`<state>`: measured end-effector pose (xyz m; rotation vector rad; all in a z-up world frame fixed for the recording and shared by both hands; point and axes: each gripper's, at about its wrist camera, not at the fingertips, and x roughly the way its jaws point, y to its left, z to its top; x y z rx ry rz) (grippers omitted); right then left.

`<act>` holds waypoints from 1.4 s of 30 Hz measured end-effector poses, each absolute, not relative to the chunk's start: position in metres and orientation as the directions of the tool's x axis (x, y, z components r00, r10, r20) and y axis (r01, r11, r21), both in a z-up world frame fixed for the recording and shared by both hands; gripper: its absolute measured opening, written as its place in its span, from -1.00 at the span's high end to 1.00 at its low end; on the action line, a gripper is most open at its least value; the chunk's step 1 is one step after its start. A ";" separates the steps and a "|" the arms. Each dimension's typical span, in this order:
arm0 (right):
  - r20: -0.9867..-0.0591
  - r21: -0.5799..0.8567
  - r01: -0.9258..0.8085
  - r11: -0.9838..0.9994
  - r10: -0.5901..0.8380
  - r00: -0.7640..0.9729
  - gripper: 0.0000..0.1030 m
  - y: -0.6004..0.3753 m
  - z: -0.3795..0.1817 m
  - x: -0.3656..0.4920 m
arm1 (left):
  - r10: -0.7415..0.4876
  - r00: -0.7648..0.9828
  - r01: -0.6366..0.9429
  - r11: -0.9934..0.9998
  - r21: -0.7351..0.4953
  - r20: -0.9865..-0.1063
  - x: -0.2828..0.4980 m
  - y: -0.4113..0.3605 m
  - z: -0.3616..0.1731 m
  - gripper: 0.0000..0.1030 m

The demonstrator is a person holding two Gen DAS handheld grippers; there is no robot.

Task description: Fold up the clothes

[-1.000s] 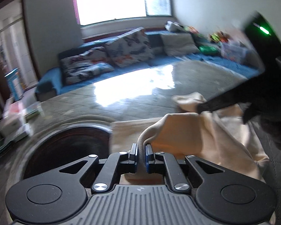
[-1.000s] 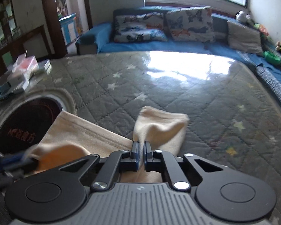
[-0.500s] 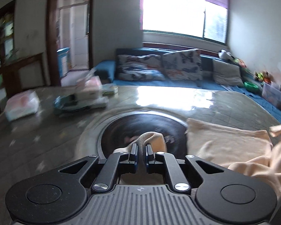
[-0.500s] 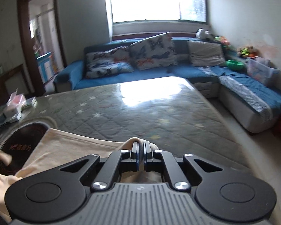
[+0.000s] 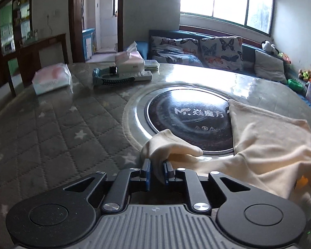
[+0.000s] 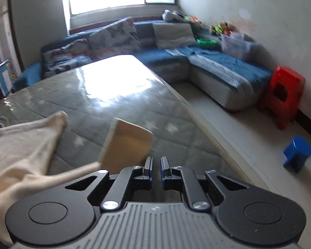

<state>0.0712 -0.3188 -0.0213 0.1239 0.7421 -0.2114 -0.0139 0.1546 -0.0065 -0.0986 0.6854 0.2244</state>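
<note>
Cream cotton garment [image 5: 269, 137], lying on the quilted grey table cover [image 5: 62, 134], with its body bunched and creased toward the near edge and one side overlapping the round black glass plate [image 5: 188, 114] set into the table. Reaches left in a sleeve end [image 5: 170, 145] that runs straight into the left gripper [image 5: 157, 169]. Cloth sits between those two fingers, which stand a narrow way apart; cannot tell whether pinching or only resting around it.

On the other side, seen from the right wrist, shows a second sleeve [image 6: 126, 143] lifted off the cover, its cuff in the air just beyond and left of the right gripper [image 6: 156, 166]. Fingers there slightly parted, with nothing between them.

Reads as the spreading stage: both sleeves drawn outward, body not flat. Fits equally a laying-out ahead of a fold or a sleeve let go midway through one.

Calls next for a sure hold on each sleeve end, well inside the pads rather than on a thin edge. Calls too for even tension across the body, so the creases near the edge pull out instead of getting folded in. Risks dragging the cloth further over the slick glass plate.
</note>
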 end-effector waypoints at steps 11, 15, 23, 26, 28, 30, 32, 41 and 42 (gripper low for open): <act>-0.638 0.008 0.149 0.989 -0.110 0.762 0.49 -0.297 -0.019 0.071 | -0.056 0.825 0.054 0.998 -0.021 -0.562 -0.041 0.089 0.023 0.41; -0.628 -0.025 0.083 0.996 -0.080 0.774 0.32 -0.277 -0.020 0.079 | -0.200 0.784 0.216 0.975 -0.043 -0.588 -0.033 0.045 0.014 0.41; -0.626 -0.110 0.103 0.989 -0.149 0.766 0.06 -0.272 -0.026 0.081 | -0.278 0.715 0.342 0.939 -0.026 -0.642 -0.015 0.002 -0.009 0.41; -0.627 -0.146 0.141 0.979 -0.202 0.752 0.06 -0.279 -0.030 0.079 | -0.275 0.710 0.348 0.937 -0.017 -0.648 -0.013 -0.004 -0.012 0.41; -0.627 -0.170 0.166 0.971 -0.237 0.742 0.07 -0.284 -0.032 0.077 | -0.278 0.711 0.357 0.934 -0.010 -0.646 -0.014 -0.005 -0.013 0.42; -0.626 -0.194 0.191 0.962 -0.271 0.731 0.06 -0.288 -0.035 0.076 | -0.278 0.707 0.358 0.934 -0.009 -0.650 -0.013 -0.004 -0.015 0.41; -0.624 -0.218 0.215 0.952 -0.306 0.719 0.06 -0.293 -0.037 0.075 | -0.277 0.703 0.358 0.934 -0.010 -0.655 -0.013 -0.003 -0.016 0.42; -0.619 -0.179 0.096 0.979 -0.188 0.762 0.10 -0.282 -0.014 0.058 | -0.281 0.703 0.373 0.928 0.002 -0.653 -0.013 -0.007 -0.016 0.41; -0.617 -0.161 0.061 0.985 -0.149 0.772 0.10 -0.277 -0.009 0.055 | -0.279 0.703 0.373 0.928 0.005 -0.655 -0.013 -0.007 -0.016 0.41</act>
